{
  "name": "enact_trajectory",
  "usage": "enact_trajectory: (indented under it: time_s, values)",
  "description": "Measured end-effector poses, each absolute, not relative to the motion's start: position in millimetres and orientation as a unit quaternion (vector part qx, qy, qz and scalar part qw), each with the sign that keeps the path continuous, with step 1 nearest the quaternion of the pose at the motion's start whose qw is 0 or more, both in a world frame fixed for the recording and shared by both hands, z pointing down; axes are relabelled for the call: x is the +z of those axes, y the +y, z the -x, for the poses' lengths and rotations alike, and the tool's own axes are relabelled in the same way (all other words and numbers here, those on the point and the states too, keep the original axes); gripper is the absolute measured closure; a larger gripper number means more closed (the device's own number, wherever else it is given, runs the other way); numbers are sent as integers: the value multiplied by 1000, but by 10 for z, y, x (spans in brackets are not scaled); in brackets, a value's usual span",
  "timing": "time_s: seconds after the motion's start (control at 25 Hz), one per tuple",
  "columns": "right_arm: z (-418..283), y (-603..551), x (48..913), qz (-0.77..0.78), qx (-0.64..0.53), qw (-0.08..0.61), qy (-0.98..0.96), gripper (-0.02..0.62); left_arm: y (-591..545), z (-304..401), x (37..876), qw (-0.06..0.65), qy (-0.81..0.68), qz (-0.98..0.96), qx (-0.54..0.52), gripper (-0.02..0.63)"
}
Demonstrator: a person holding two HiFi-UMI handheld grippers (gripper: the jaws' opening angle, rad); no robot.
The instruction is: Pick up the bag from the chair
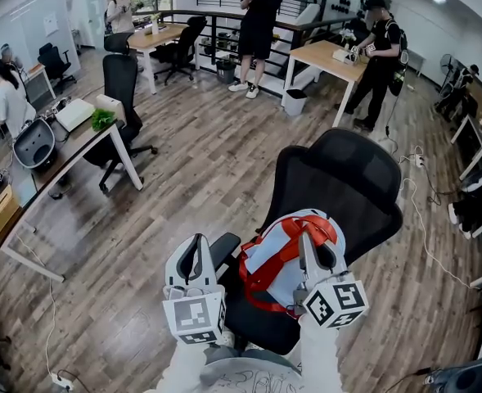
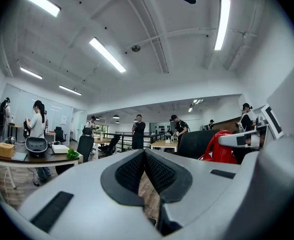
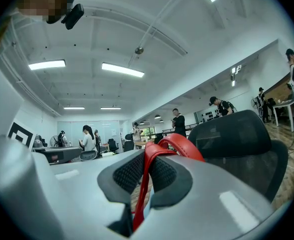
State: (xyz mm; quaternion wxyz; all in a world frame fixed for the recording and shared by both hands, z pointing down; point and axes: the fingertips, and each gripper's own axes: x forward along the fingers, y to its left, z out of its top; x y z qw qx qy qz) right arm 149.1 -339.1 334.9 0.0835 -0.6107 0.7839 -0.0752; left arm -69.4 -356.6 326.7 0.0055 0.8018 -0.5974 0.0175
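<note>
Red strap [image 3: 184, 144]: pinched between the closed jaws of the right gripper [image 3: 147, 158], its loop arching above them.
Left gripper [image 2: 145, 153]: jaws pressed together with nothing between them, held just left of the bag.
Bag [image 1: 275, 262]: pale blue with red straps, on the chair seat, against the backrest.
Chair [image 1: 347, 178]: black mesh, on wooden floor [image 1: 200, 162].
People [image 1: 257, 23]: standing by desks, well apart.

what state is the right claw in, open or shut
Shut on the red strap of the bag: in the right gripper view it runs between the pads of the right claw, pinched from both sides.
</note>
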Motion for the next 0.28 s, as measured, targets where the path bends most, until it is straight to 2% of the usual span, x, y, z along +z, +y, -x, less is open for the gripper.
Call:
enact_trajectory:
  time_s: [0.28]
  values:
    - [-1497,-3450,3353,612,-76,80,783,566,-3627,681,3253,2,-596,-803,19,600]
